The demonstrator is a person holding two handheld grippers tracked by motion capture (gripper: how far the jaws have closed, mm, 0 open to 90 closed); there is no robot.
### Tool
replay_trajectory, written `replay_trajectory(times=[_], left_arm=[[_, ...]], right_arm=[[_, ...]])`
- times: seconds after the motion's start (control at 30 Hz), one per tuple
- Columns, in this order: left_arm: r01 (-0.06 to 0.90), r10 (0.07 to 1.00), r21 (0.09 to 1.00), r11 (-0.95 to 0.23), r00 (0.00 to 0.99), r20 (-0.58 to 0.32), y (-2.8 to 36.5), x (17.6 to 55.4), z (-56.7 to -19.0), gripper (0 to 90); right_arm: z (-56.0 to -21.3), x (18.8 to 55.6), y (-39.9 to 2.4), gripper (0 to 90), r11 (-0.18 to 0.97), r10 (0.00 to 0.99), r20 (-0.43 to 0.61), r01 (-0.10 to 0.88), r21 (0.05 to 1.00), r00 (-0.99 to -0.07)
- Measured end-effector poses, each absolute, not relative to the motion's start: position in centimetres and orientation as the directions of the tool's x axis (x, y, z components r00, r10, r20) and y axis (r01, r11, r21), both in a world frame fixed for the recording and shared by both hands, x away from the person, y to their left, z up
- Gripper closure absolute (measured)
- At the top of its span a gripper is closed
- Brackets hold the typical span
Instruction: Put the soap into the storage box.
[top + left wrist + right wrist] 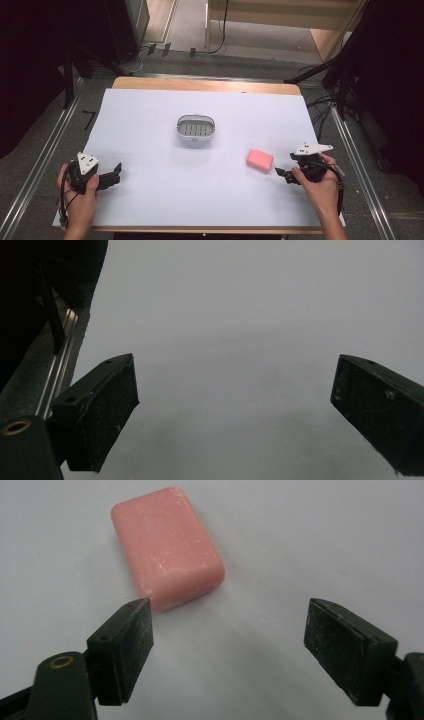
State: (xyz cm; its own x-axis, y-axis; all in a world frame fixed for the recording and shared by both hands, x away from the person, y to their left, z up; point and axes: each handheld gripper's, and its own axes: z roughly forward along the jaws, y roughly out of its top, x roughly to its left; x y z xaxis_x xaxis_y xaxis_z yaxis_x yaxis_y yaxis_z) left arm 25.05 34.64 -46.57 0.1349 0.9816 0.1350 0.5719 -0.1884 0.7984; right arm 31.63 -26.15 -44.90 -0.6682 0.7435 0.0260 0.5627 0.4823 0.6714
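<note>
Soap is the thing nearest the work: a pink, rounded rectangular bar [260, 160] lies flat on the white sheet covering the wooden table [150, 190], at about four o'clock from the table's middle. Just beside it, at its three o'clock, the right gripper [283, 175] sits in the person's right hand [320, 187], its black jaws pointing toward the bar. In the right gripper view those jaws stand apart with bare sheet between them; the pink bar [167, 547] lies ahead at about eleven o'clock, close to the left fingertip [125, 650] but outside the gap, so nothing is gripped. Whether that fingertip touches the bar cannot be told. At the middle of the table stands a small white oval soap dish with a slotted grey insert [196, 130], well apart from the bar, at its ten o'clock. At eight o'clock on the table the left gripper [117, 172] rests in the person's left hand [80, 192], and the left gripper view shows its jaws spread wide over plain white sheet, holding nothing.
</note>
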Motion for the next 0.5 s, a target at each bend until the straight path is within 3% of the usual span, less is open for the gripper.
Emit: replay_trajectory(times=[0.5], left_arm=[[0.571, 0.982, 0.800, -0.186, 0.136, 0.132, 34.7, 25.0, -46.6, 5.5]], right_arm=[[-43.7, 34.5, -23.7, 21.7, 0.639, 0.650, -0.008, 0.541, 0.547, -0.760]])
